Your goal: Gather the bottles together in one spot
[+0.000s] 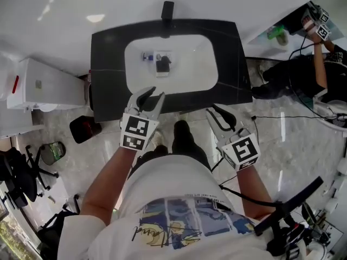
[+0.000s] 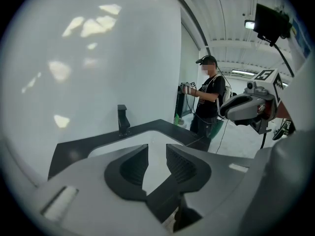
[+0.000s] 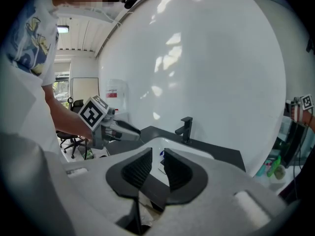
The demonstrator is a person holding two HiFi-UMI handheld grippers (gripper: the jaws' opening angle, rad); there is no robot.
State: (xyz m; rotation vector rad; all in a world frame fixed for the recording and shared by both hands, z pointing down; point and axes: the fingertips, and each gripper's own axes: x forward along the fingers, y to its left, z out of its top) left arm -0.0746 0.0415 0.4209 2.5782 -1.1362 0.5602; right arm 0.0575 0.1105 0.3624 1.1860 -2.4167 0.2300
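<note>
A white basin (image 1: 200, 64) is set in a black counter (image 1: 108, 64). A small clear bottle with a blue cap (image 1: 147, 56) and a dark bottle (image 1: 162, 64) lie in the basin near its back. My left gripper (image 1: 148, 97) hovers over the basin's front rim, open, with nothing between its jaws (image 2: 156, 154). My right gripper (image 1: 220, 114) is held just off the counter's front edge, to the right, its jaws a little apart and empty (image 3: 157, 157). Through that gap the blue cap (image 3: 161, 153) shows far off in the basin.
A black faucet (image 1: 167, 10) stands behind the basin. Green bottles (image 1: 278, 35) sit on a white shelf at the right. Another person (image 1: 317, 69) with grippers stands there amid cables. A white cabinet (image 1: 43, 85) and a dark bin (image 1: 84, 129) are at the left.
</note>
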